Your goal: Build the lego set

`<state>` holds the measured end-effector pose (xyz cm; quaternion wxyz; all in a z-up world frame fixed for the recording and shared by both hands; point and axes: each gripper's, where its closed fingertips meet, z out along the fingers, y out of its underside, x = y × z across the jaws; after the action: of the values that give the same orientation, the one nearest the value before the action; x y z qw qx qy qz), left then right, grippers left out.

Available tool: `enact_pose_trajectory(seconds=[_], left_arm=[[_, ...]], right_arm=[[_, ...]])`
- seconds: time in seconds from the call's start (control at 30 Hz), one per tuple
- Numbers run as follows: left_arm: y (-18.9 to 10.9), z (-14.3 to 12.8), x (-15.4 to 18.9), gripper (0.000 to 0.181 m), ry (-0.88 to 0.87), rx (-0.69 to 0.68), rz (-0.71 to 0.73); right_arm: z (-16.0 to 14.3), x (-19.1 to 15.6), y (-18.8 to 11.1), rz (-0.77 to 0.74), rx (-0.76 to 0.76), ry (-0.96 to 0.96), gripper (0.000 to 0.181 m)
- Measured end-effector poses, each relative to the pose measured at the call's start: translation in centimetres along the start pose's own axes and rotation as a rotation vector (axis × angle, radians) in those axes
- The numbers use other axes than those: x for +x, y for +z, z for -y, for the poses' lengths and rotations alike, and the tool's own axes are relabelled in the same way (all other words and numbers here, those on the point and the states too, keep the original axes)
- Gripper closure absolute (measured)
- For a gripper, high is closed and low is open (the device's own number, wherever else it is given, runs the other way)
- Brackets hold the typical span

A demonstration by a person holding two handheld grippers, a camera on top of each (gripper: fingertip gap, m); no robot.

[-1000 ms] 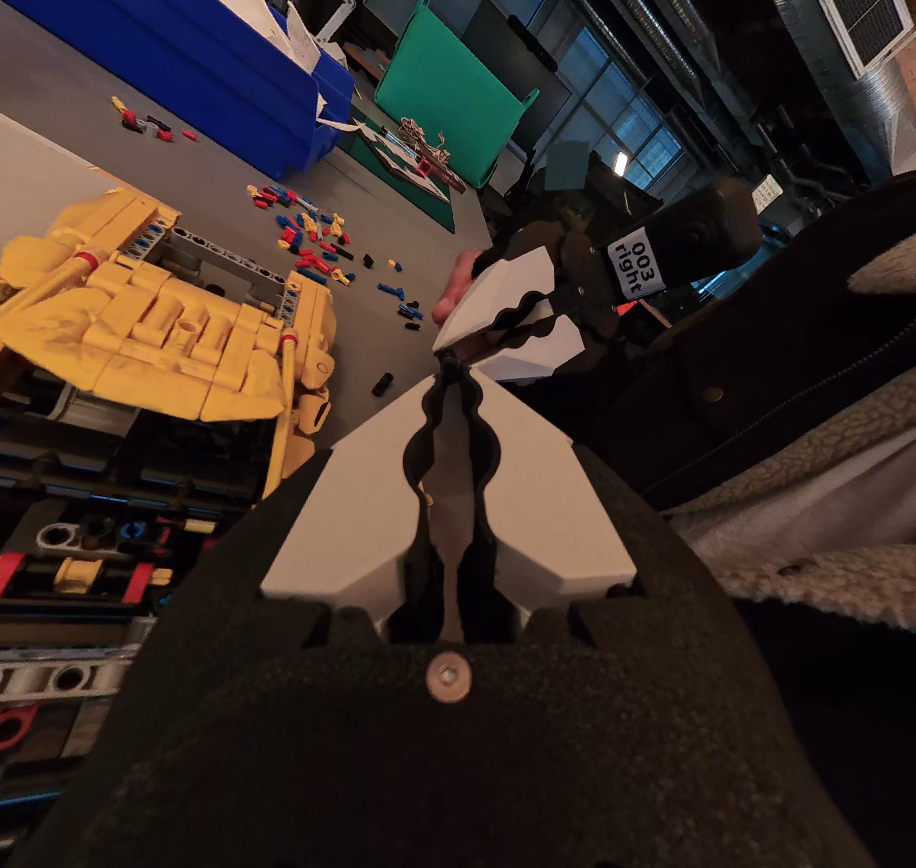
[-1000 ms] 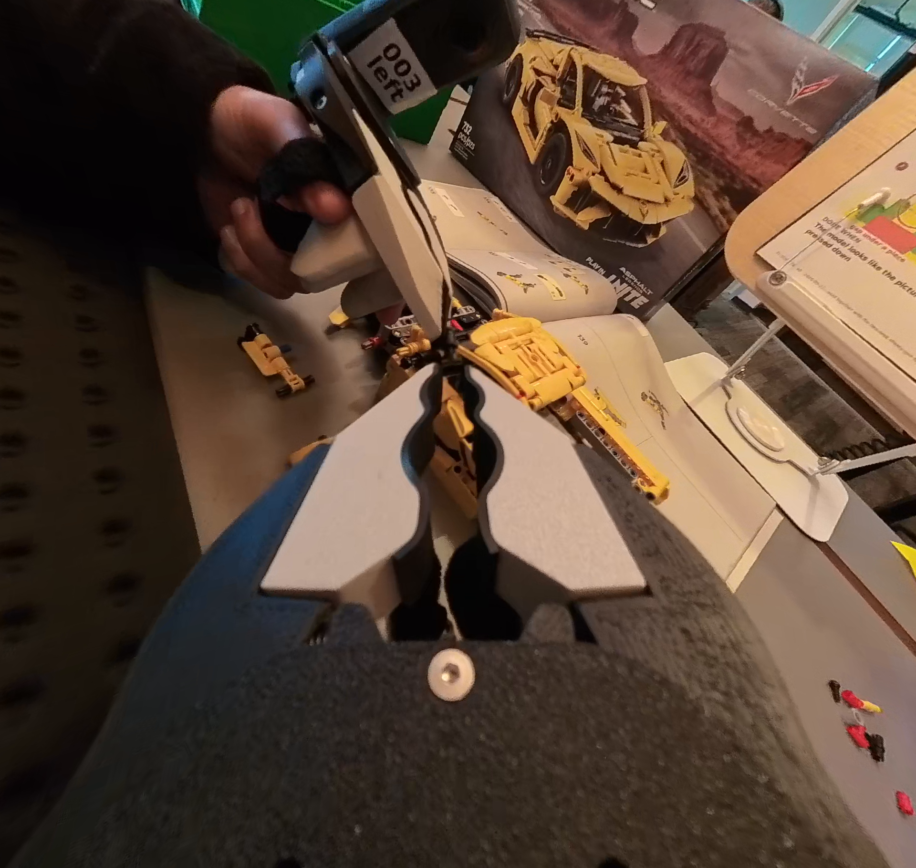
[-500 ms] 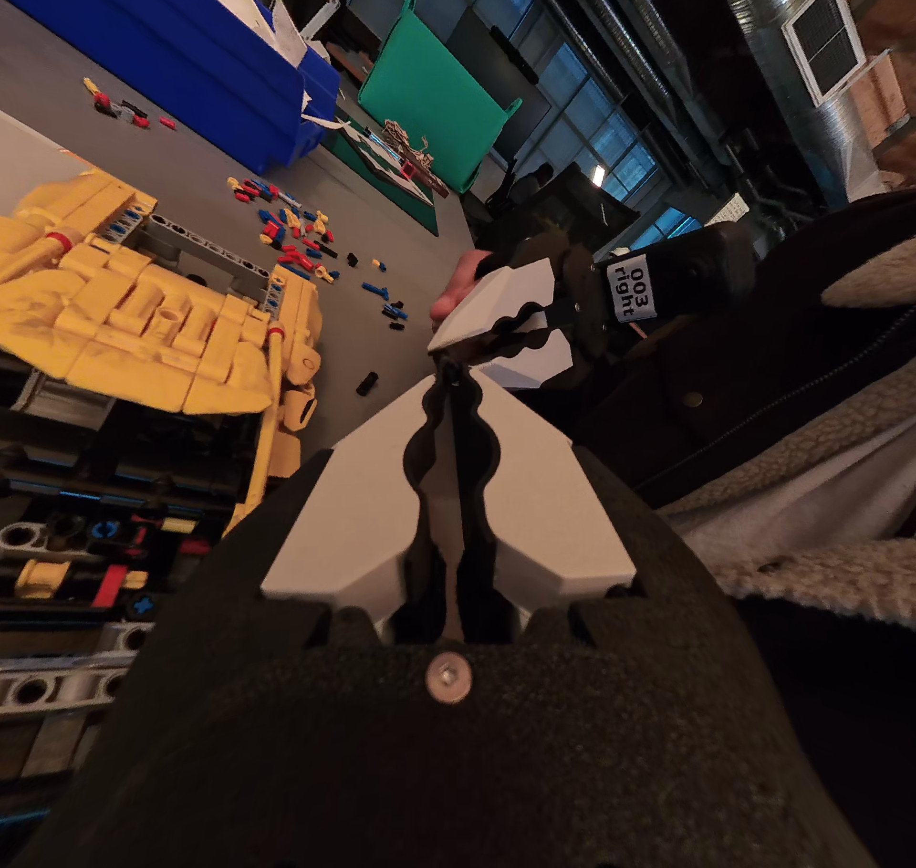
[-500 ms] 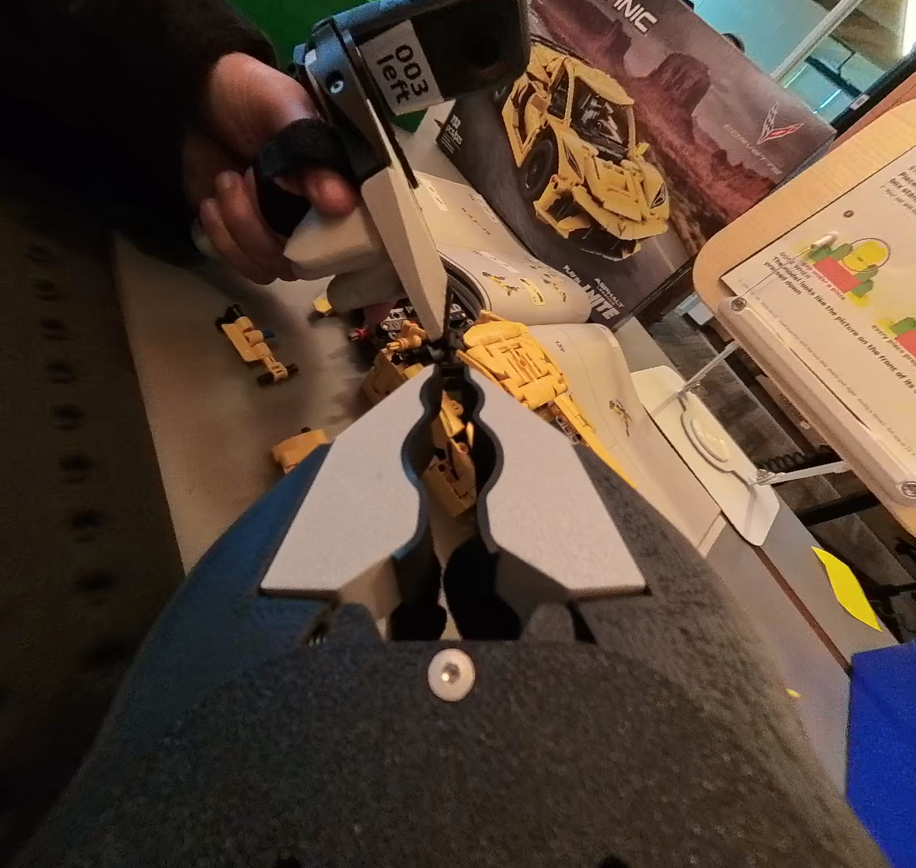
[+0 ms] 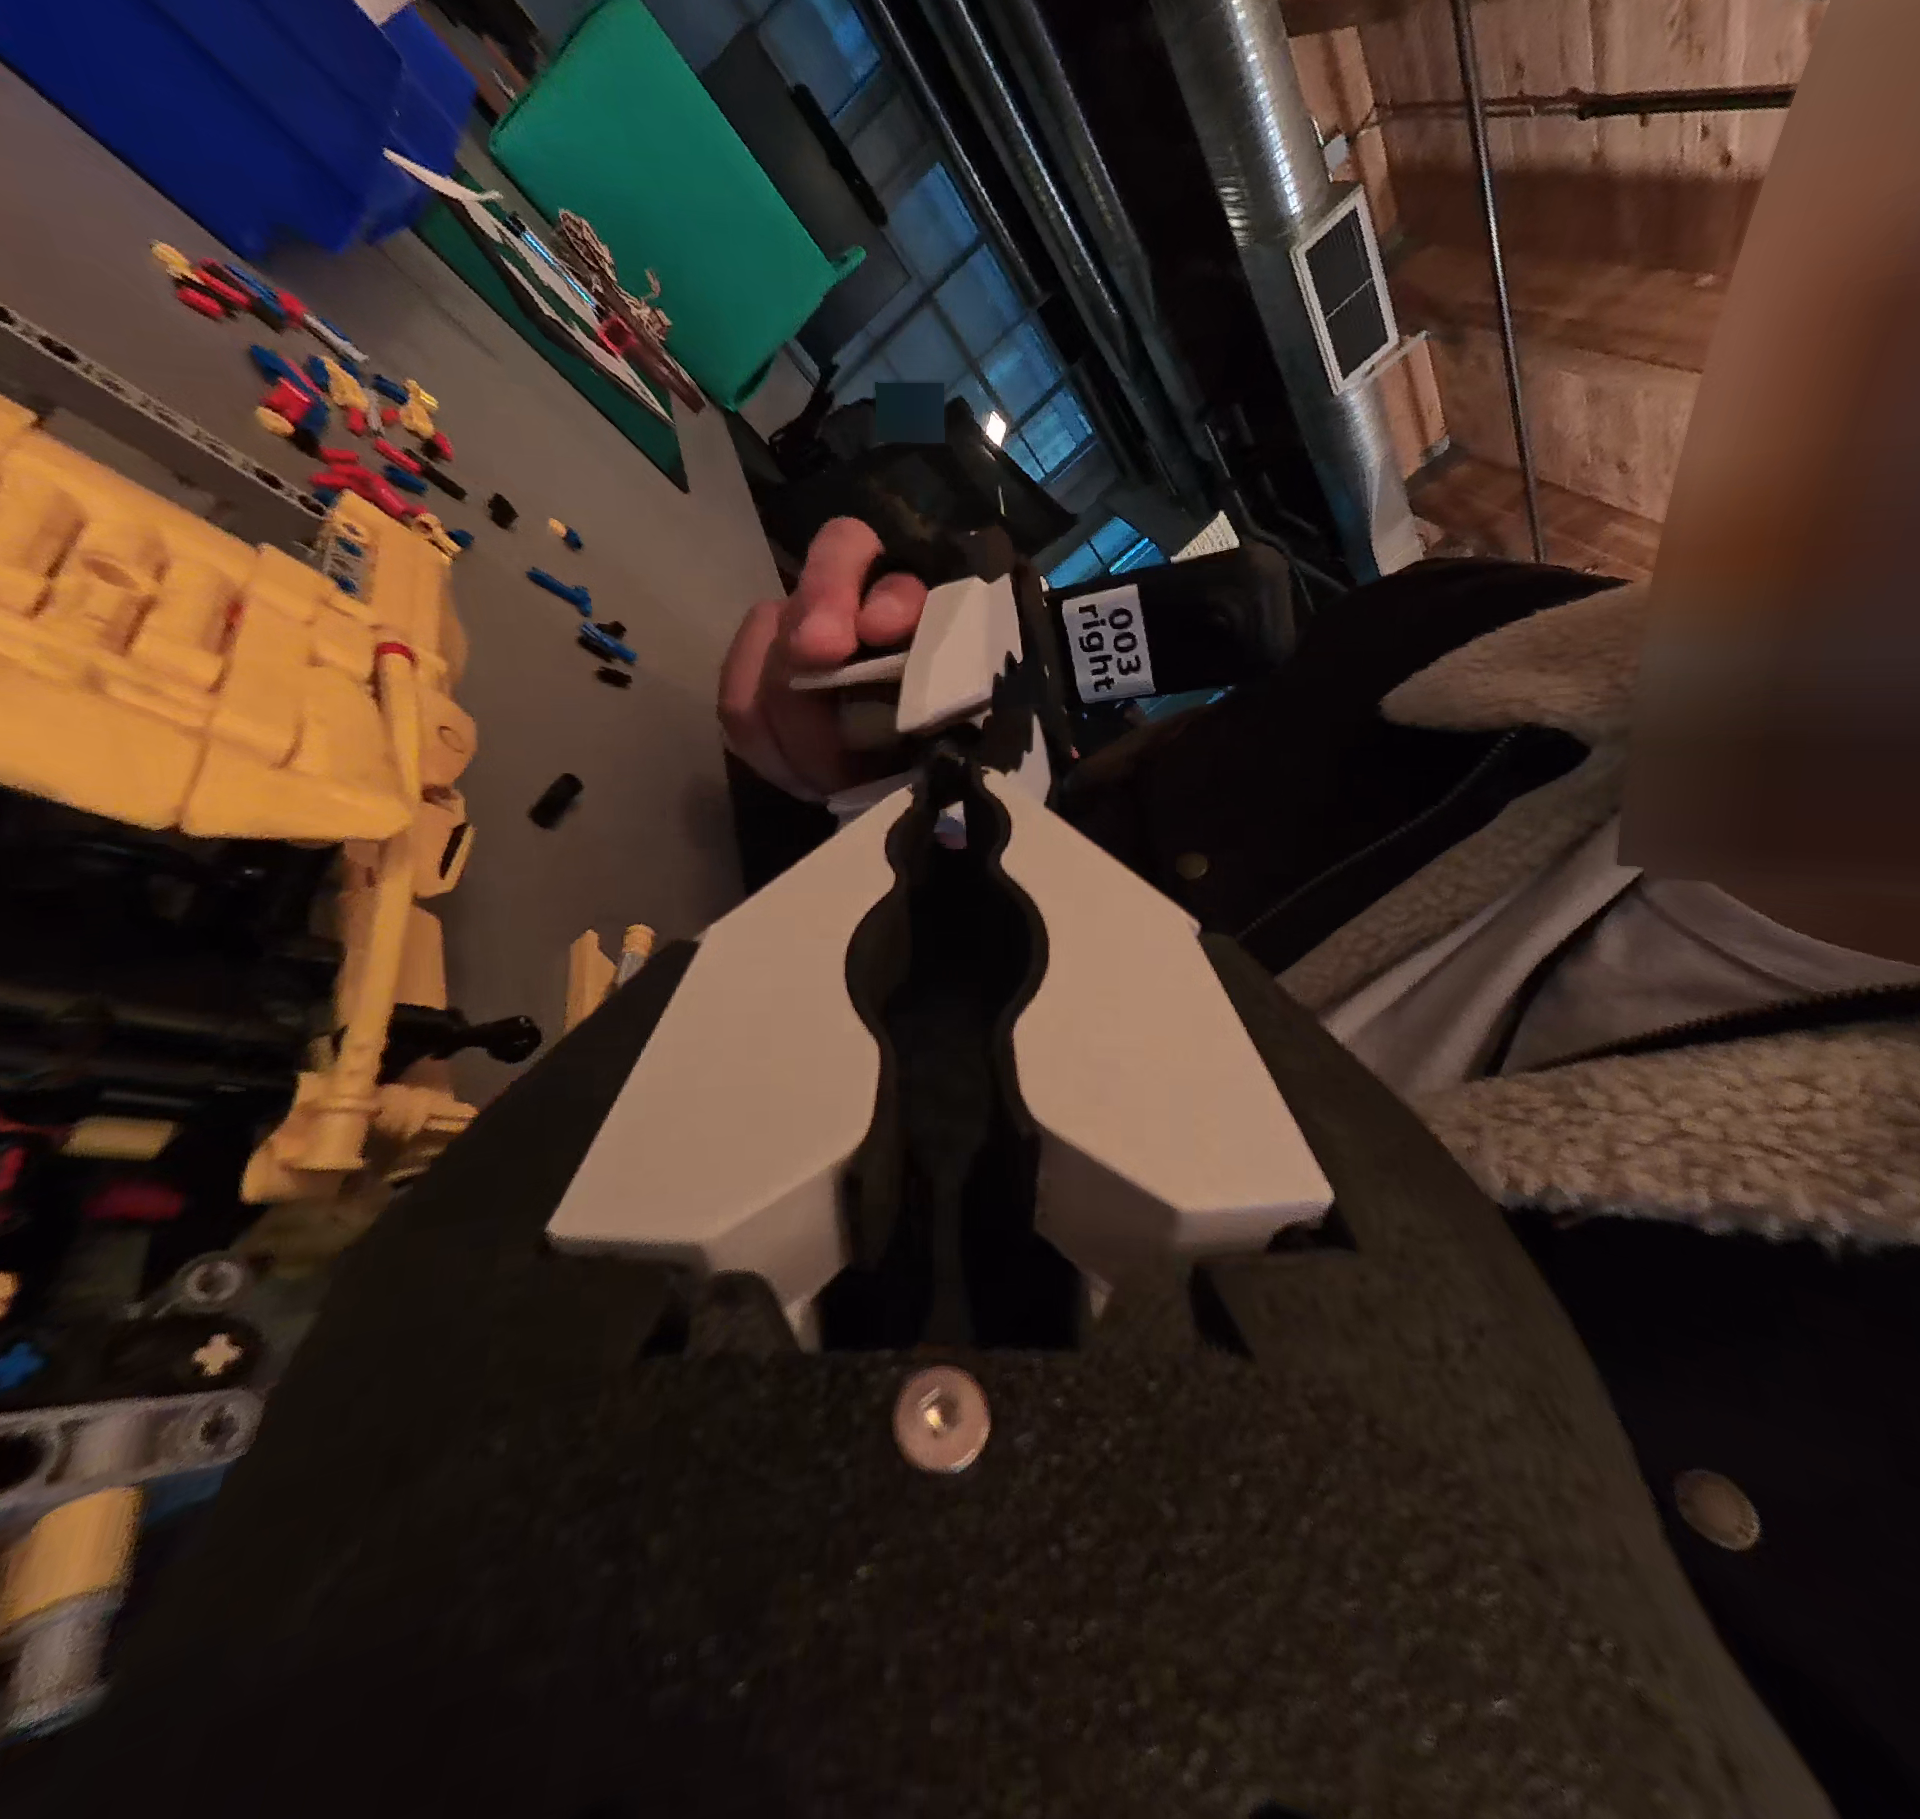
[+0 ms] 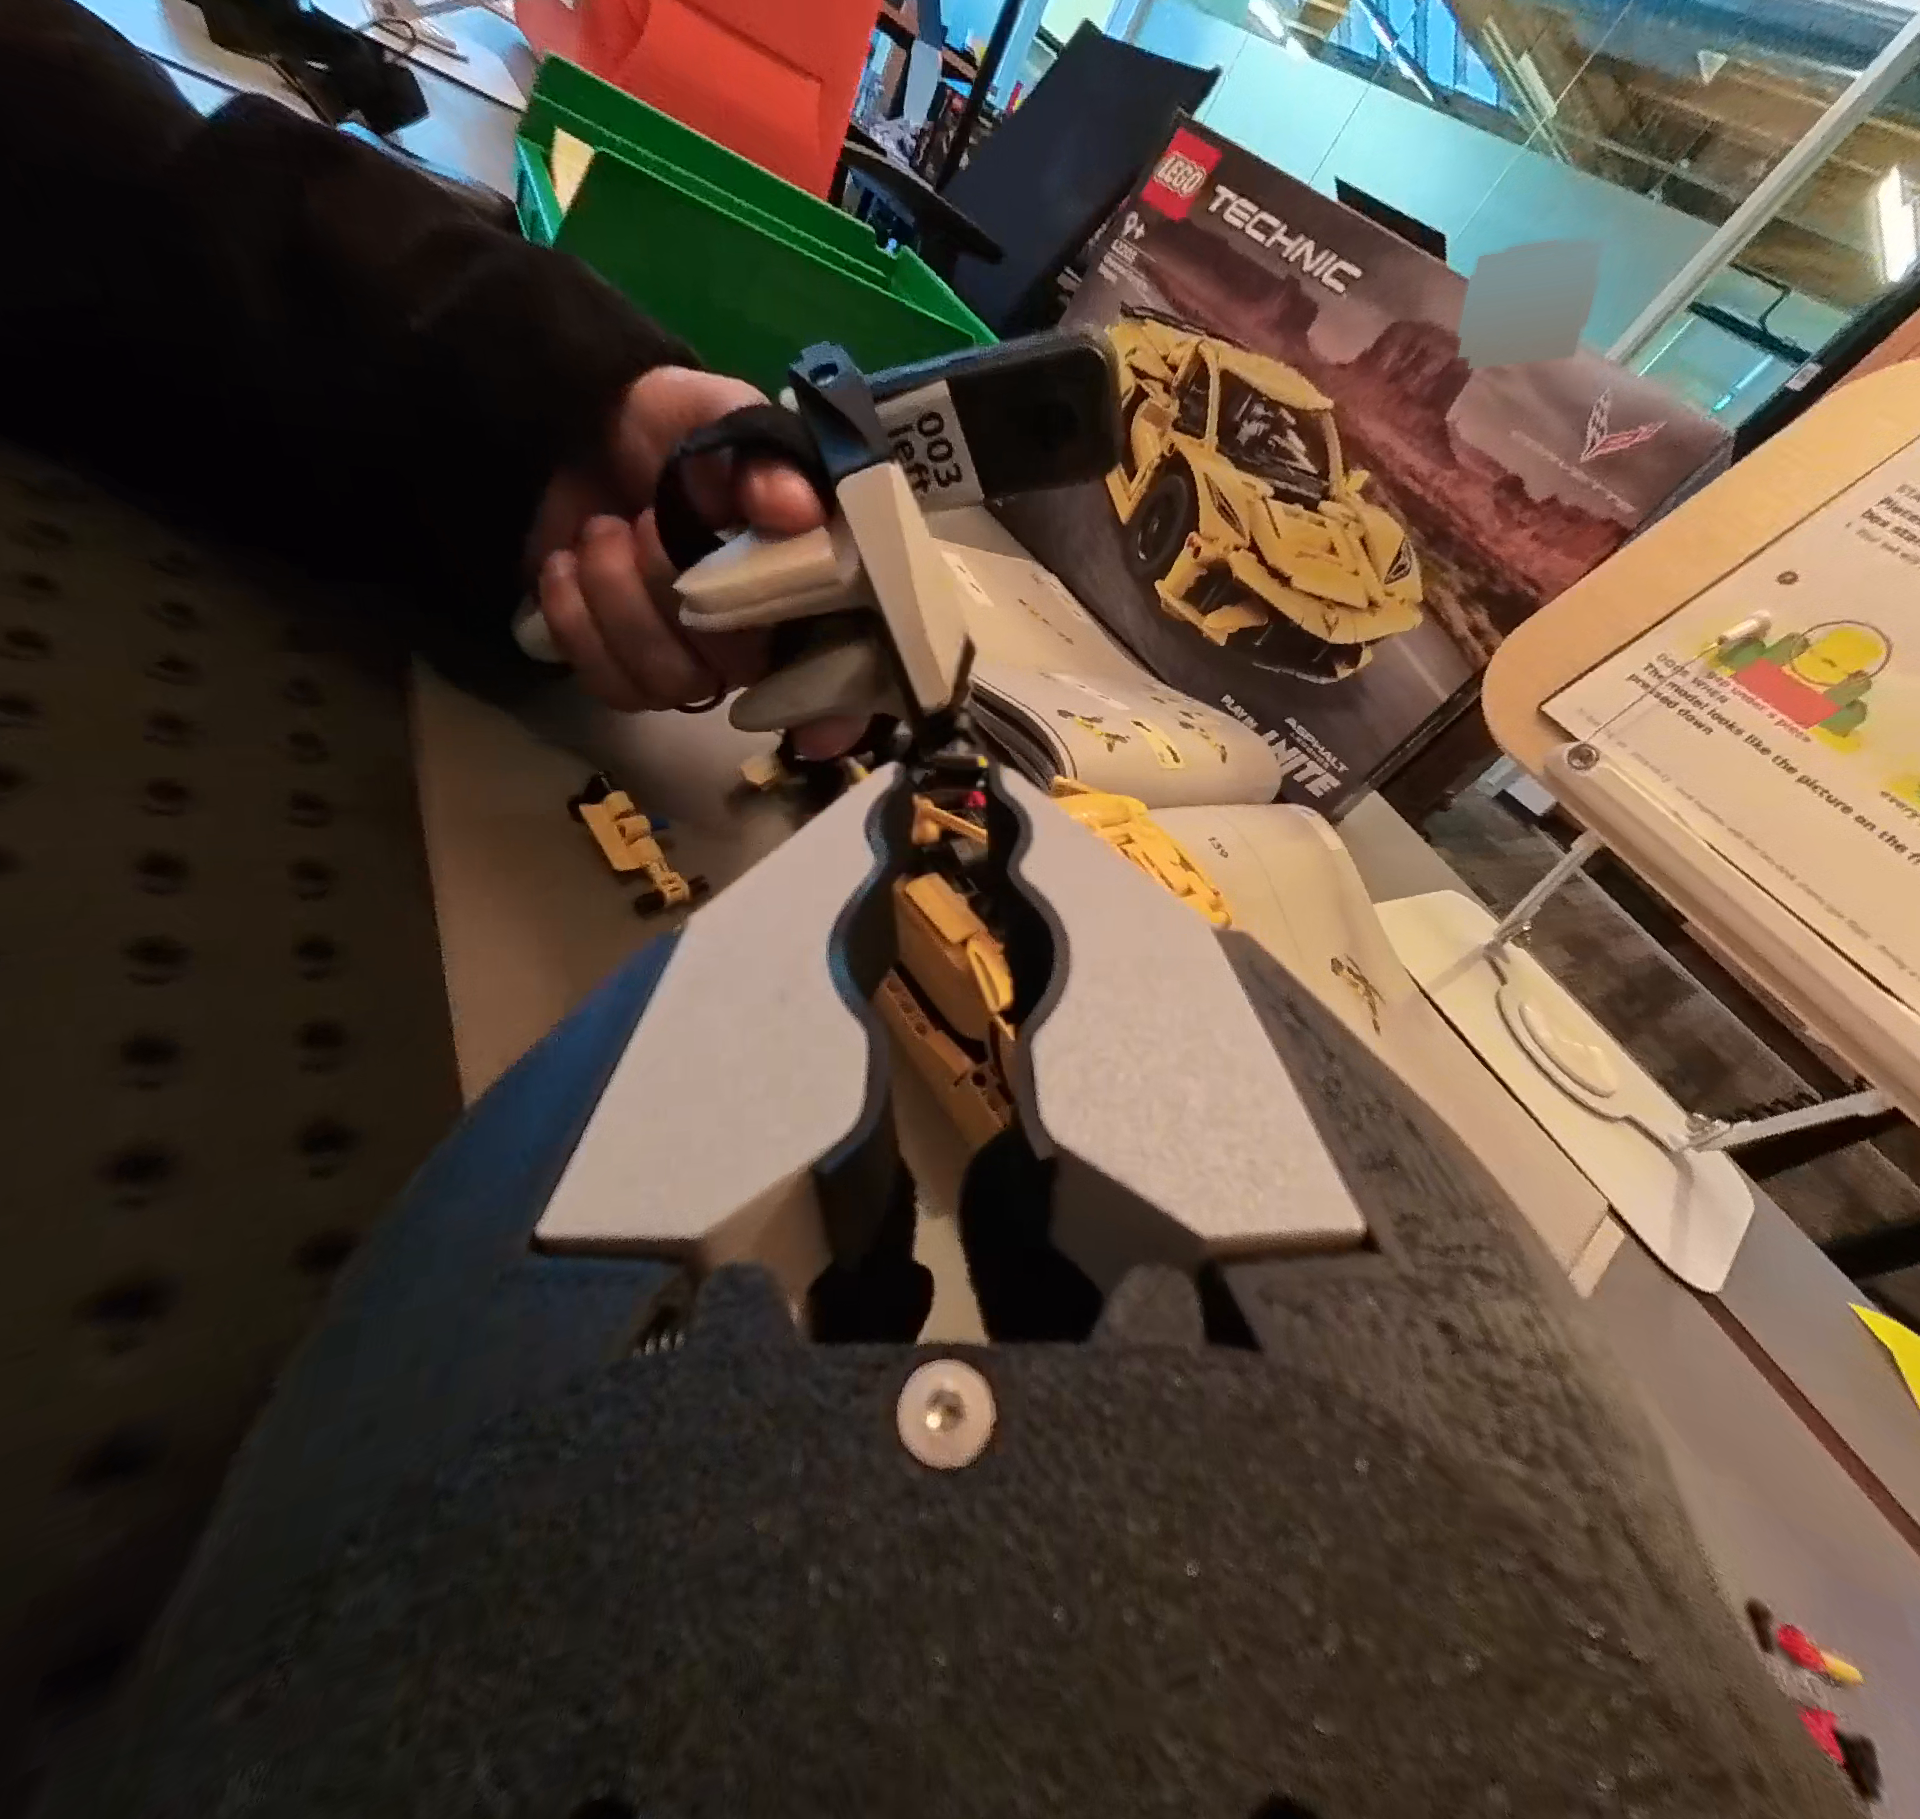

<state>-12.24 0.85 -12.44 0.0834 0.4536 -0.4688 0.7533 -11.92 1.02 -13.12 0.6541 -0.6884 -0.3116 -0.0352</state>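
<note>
My left gripper is shut on a small black Lego piece at its very tip. It also shows in the right wrist view, held by a hand, with the black piece at its tip. My right gripper meets it tip to tip; its fingers stand slightly apart around the piece and do not press on it. In the left wrist view the right gripper shows just beyond my left tips. The part-built yellow Lego car lies on the grey table at left, and also shows below my right gripper's fingers.
Loose red, blue and yellow pieces lie scattered beyond the car. Blue bins and a green bin stand behind. An open instruction booklet, the set's box, a small yellow sub-assembly and a tilted instruction board are nearby. Only a small space, under 4 cm, lies between the two pairs of fingers.
My right gripper's fingers have opened a little while the tips stay together at the black piece. Both grippers have tilted and shifted; the left stays shut on the piece.
</note>
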Motion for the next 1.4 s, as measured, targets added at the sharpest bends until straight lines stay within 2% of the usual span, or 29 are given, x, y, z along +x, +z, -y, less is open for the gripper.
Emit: enact_pose_trajectory(seconds=[0.43,0.67,0.97,1.03,1.07,1.13,1.27,1.33,1.4], left_arm=[[0.2,-0.9,-0.5,0.176,-0.017,-0.038,0.019],[0.1,-2.6,-0.5,0.177,0.025,-0.150,0.039],[0.0,-2.0,-0.5,0.175,0.084,-0.151,0.083],[-0.5,-1.2,-0.8,0.175,0.146,-0.137,0.146],[-1.2,-0.3,-1.4,0.175,0.175,-0.107,0.203],[-3.9,2.6,-3.2,0.175,0.247,0.004,0.375],[-12.2,8.5,-5.6,0.175,0.330,0.288,0.749],[-17.1,9.8,-7.0,0.175,0.325,0.376,0.985],[-20.4,10.1,-7.7,0.175,0.309,0.415,1.134]], right_arm=[[-0.3,-0.5,0.1,0.038,-0.034,-0.009,0.175],[-0.6,-1.9,0.2,0.119,-0.042,0.012,0.175],[-0.6,-1.3,0.4,0.125,-0.023,0.123,0.175],[-1.0,-0.8,0.5,0.112,-0.044,0.164,0.165],[-1.1,-0.3,0.4,0.090,-0.043,0.185,0.158],[-1.5,0.9,0.2,0.050,-0.046,0.249,0.159],[-2.9,3.3,0.0,-0.031,-0.083,0.376,0.161],[-3.0,4.2,-0.3,-0.050,-0.067,0.446,0.163],[-3.5,5.1,-0.6,-0.069,-0.065,0.516,0.164]])
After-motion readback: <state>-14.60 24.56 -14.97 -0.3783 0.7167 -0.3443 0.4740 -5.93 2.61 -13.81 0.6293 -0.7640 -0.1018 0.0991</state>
